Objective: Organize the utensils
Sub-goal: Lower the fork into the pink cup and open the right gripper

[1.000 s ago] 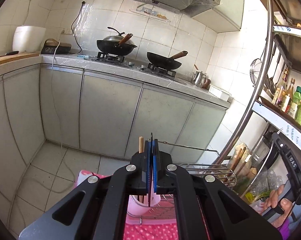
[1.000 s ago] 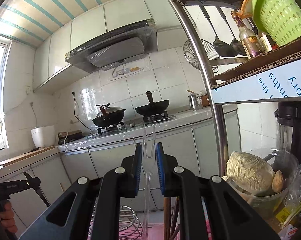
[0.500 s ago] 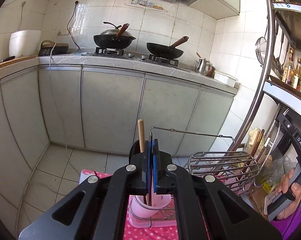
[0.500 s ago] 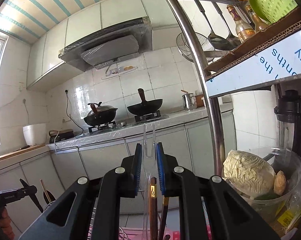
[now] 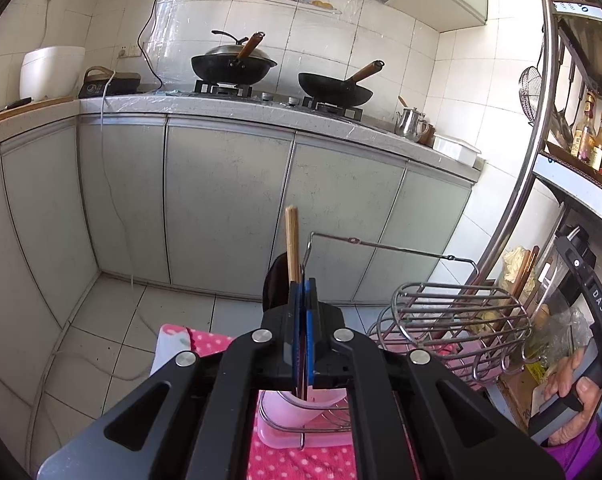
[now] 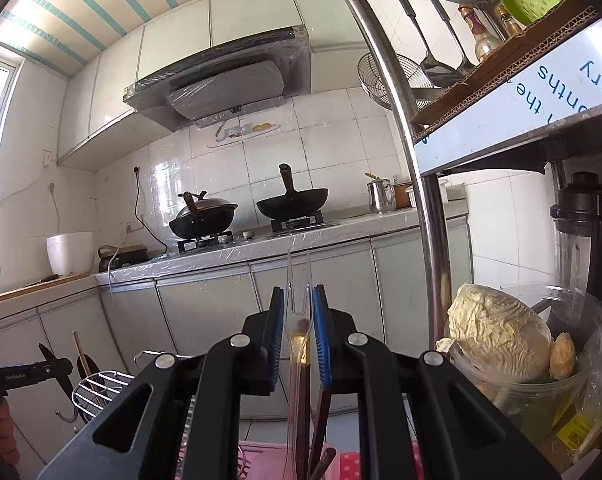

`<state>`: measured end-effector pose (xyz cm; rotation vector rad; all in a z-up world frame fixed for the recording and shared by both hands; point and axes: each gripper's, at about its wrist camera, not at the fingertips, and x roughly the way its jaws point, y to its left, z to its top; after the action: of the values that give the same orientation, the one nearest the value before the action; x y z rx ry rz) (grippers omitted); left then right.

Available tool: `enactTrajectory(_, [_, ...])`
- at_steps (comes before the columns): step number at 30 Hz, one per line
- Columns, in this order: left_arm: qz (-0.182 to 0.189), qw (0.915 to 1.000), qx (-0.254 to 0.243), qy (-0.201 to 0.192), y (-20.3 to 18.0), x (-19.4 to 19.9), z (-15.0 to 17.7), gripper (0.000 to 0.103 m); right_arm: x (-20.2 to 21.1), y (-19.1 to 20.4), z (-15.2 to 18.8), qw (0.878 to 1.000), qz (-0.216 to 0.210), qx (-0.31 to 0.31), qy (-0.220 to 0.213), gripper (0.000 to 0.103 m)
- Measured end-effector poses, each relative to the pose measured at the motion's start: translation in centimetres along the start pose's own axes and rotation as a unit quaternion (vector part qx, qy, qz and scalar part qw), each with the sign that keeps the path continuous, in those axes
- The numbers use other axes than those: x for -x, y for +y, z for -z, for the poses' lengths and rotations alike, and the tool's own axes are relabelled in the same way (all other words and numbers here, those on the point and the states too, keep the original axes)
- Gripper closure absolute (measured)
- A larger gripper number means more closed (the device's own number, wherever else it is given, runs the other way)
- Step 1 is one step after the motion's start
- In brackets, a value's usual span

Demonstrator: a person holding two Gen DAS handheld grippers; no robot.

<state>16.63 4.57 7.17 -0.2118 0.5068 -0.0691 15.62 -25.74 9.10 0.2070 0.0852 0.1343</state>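
In a tiled home kitchen, a person sorted cutlery with a handheld gripper in each hand. The left gripper point(image 5: 302, 312) was clamped on a wooden chopstick point(image 5: 292, 246) standing upright, its lower end over a pink plastic cup point(image 5: 301, 408) seated in a wire rack point(image 5: 317, 426) on a pink polka-dot cloth point(image 5: 301, 460). Just beside the cup stood a wire utensil basket point(image 5: 453, 328), apart from the chopstick.

The right gripper point(image 6: 298, 334) pinched a clear plastic fork point(image 6: 297, 284) with narrow jaws, tines up, its handle hanging among dark brown utensil handles point(image 6: 301, 380) below; whether it touched them could not be told. A bowl of cabbage point(image 6: 497, 332) sat near on the shelving.

The step in hand appeared to be lowering each piece into its holder. Done well, that would mean keeping both pieces vertical, centring each tip over its opening, and letting go only once the lower end rested inside, so the light fork would not tip out.
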Motion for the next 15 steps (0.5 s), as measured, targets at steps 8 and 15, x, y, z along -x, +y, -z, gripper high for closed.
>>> enactTrajectory(8, [-0.001, 0.9998, 0.008, 0.021, 0.3, -0.6, 1.6, 0.101, 2.6, -0.6, 2.7, 0.999, 0.008, -0.026, 0.031, 0.089])
enactTrajectory(15, [-0.005, 0.9992, 0.014, 0.036, 0.7, -1.8, 2.6, 0.101, 1.8, -2.3, 5.3, 0.993, 0.010, -0.071, 0.090, 0.089])
